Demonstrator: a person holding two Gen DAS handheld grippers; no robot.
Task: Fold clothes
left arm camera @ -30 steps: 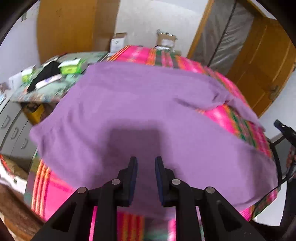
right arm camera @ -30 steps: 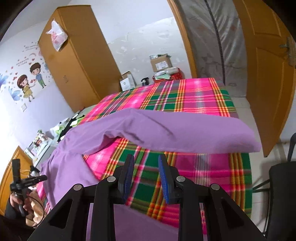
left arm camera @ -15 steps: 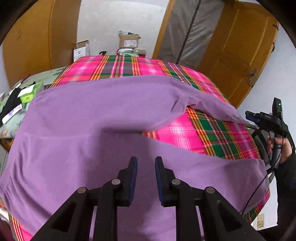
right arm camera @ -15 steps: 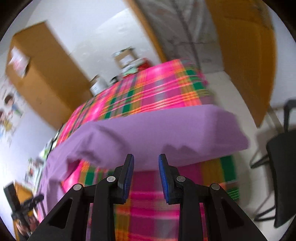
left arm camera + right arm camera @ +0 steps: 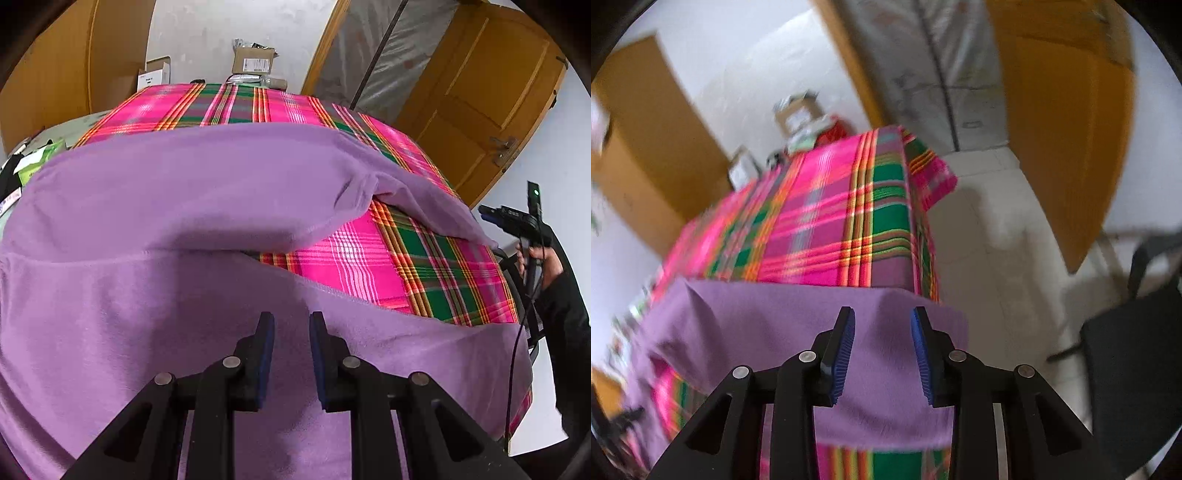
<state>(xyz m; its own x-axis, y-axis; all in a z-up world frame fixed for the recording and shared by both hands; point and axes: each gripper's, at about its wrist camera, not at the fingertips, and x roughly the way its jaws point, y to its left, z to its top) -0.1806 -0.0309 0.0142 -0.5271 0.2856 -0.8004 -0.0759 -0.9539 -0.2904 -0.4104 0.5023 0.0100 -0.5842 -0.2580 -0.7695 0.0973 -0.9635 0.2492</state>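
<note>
plaid bed (image 5: 369, 258) w/ purple garment (image 5: 166, 206), both grippers' jaws apart

Black gripper (image 5: 882, 332), blue ribbed pads (image 5: 842, 354), black sleeve (image 5: 565, 314)

The purple garment (image 5: 155, 302) is soft matt cloth with a faint fleecy nap; the plaid cover (image 5: 399, 266) beneath it is woven cloth, slightly sheeny in the pink bands; the left gripper (image 5: 291, 328) is matt black plastic with silvery metal pins and dark blue pads; the right gripper (image 5: 882, 325) bears ribbed blue pads; the door (image 5: 476, 92) is smooth, varnished wood; the boxes (image 5: 253, 62) are plain cardboard.
</note>
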